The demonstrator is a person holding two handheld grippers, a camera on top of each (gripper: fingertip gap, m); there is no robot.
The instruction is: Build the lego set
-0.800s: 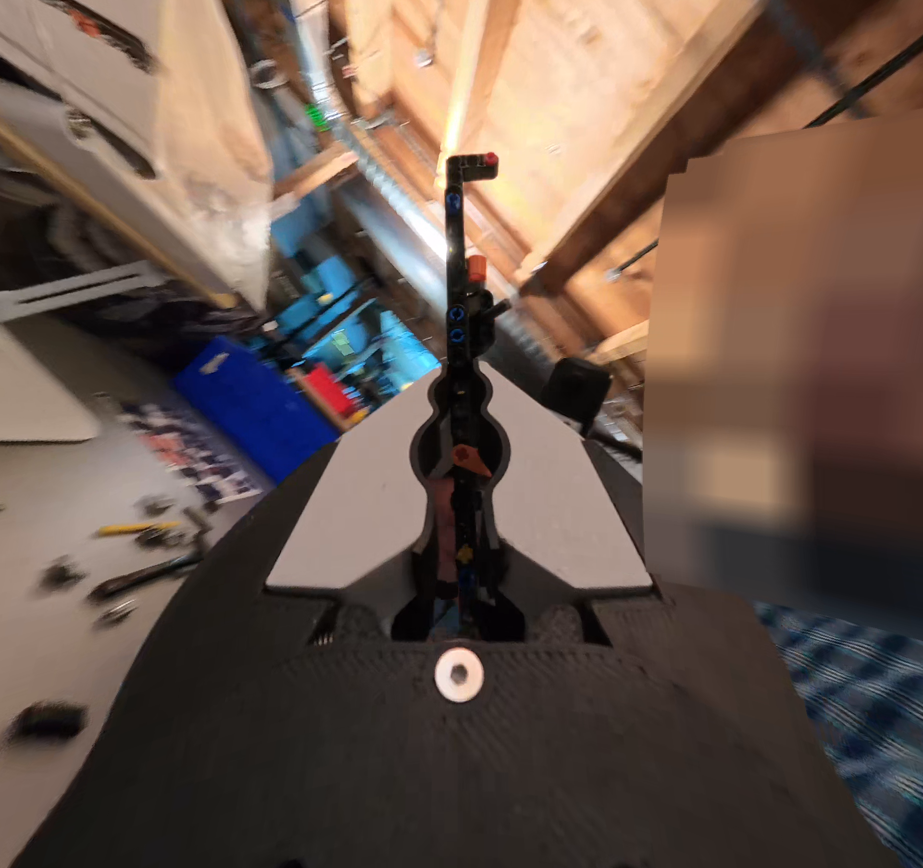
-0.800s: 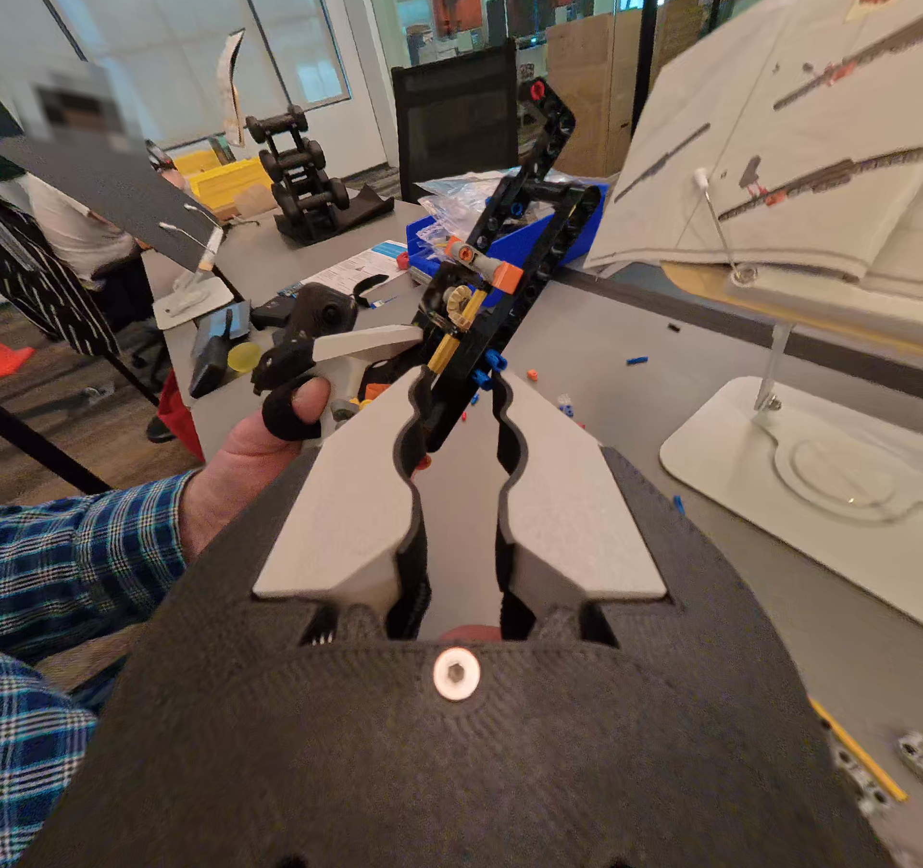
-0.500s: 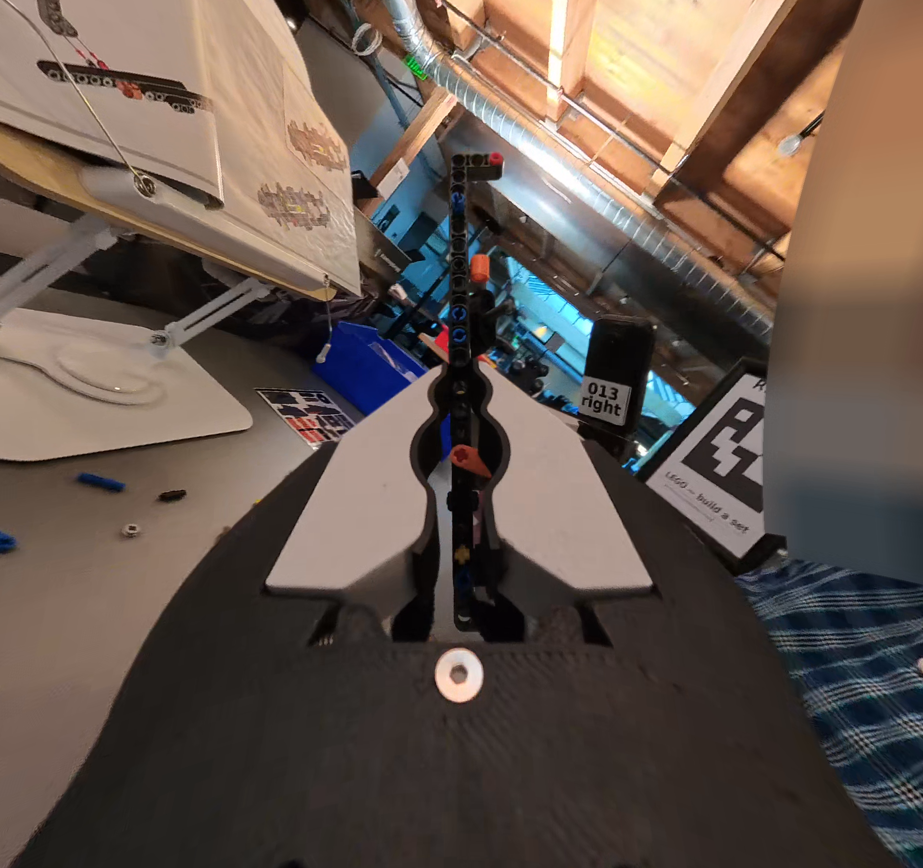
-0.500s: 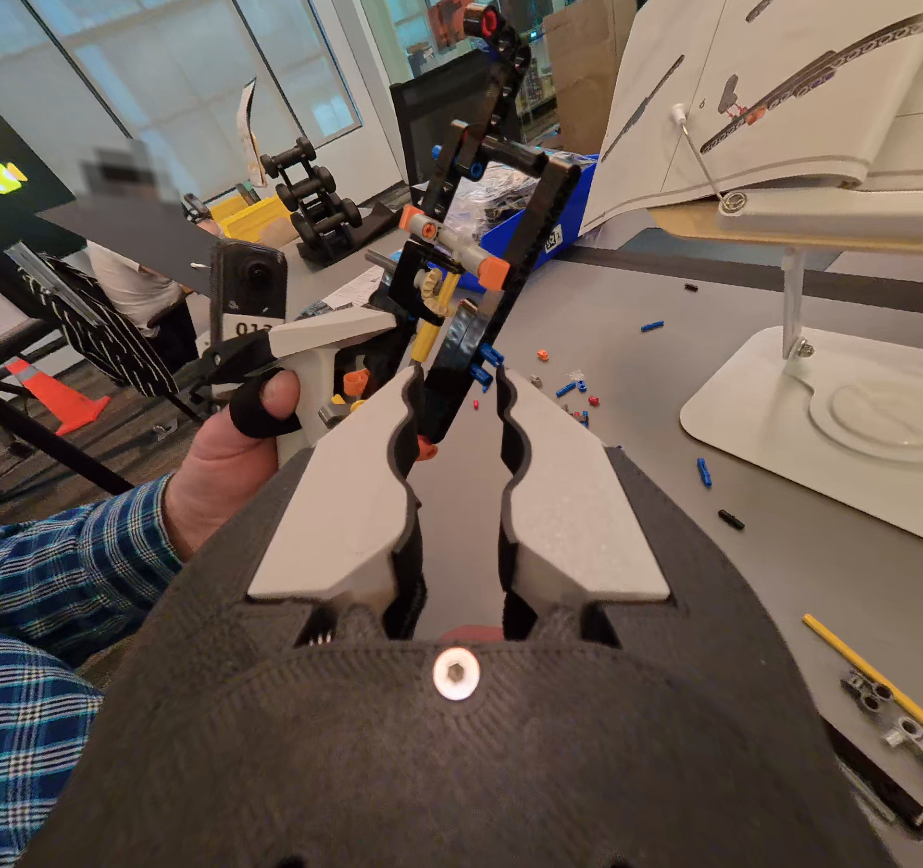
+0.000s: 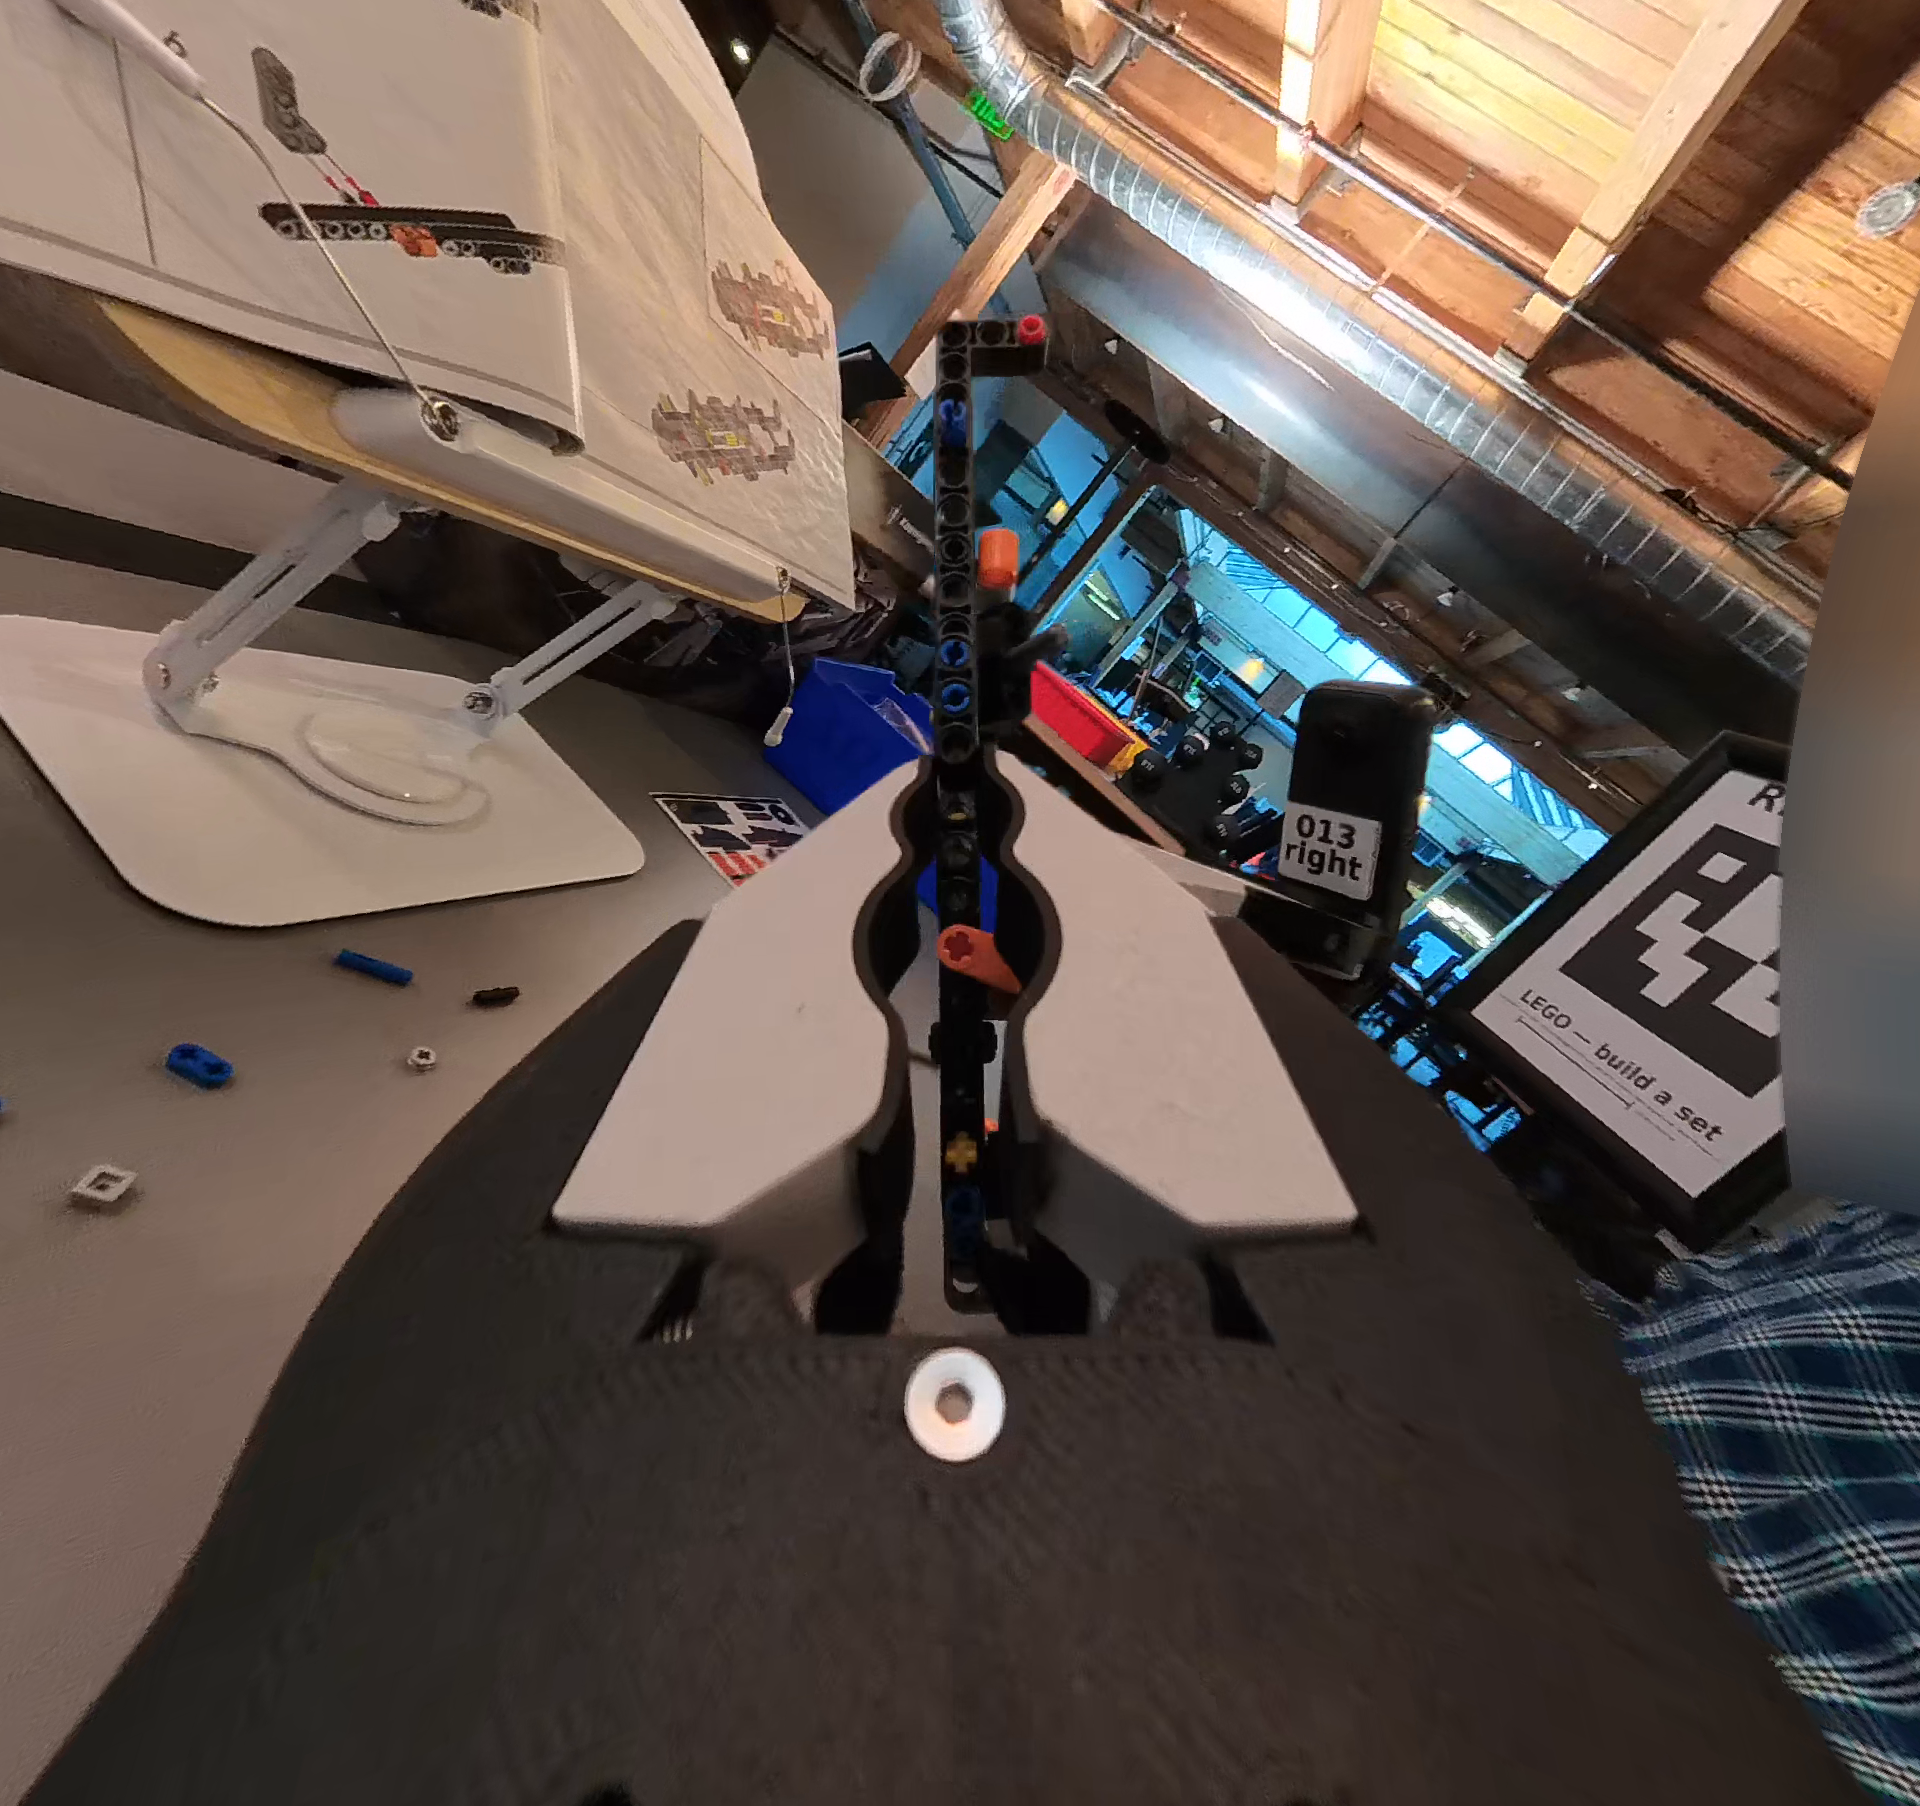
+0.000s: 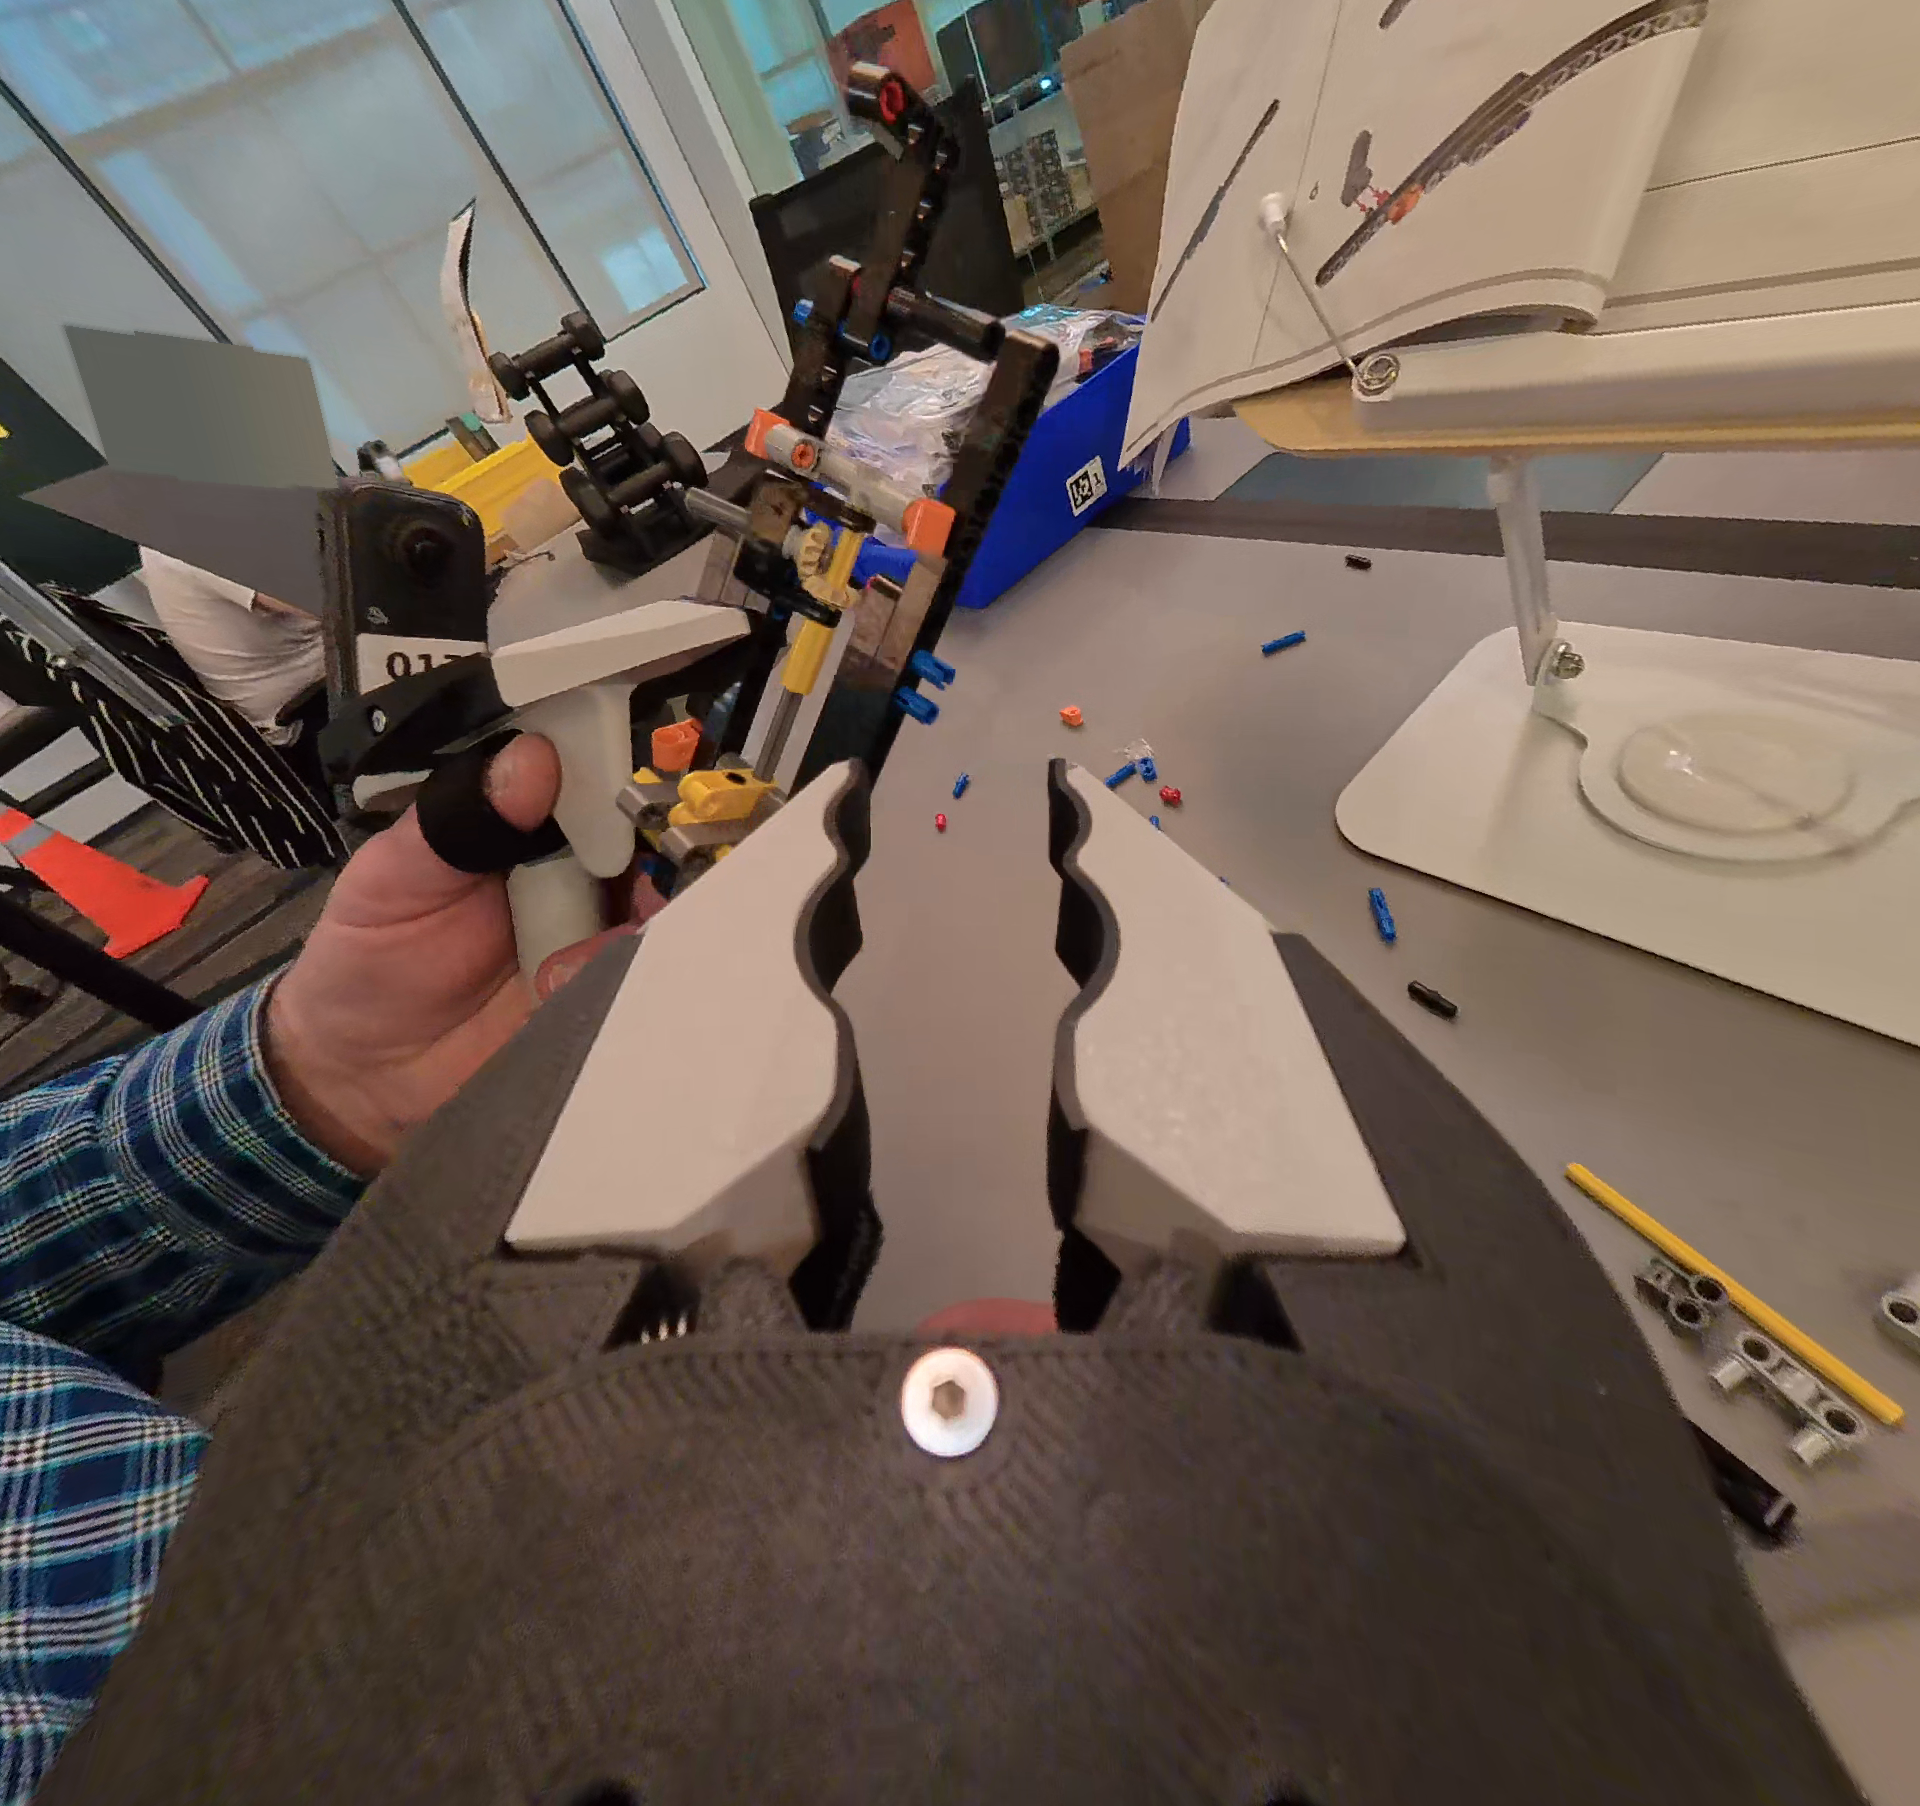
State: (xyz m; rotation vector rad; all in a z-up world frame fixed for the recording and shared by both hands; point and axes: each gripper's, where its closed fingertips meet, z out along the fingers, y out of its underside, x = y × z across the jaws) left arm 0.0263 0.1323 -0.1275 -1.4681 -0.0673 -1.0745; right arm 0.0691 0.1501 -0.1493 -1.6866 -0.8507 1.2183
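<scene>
Left gripper [image 5: 961, 800] pinches the lego frame [image 5: 961, 551]; right gripper [image 6: 951, 780] is spread and empty.

We see the frame rising edge-on from our left jaws, held above the table [image 6: 1299, 1081]. Right of the frame stands the booklet stand [image 6: 1662, 821]; loose pins [image 6: 1380, 913] lie scattered between them, and a blue bin [image 6: 1049, 478] sits behind the frame.

instruction booklet [image 5: 312, 146] cropped, grey patches hiding people

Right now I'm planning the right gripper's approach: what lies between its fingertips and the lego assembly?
In the right wrist view, only bare grey table with a few small loose pins; the right gripper is open beside the lego assembly.
</scene>
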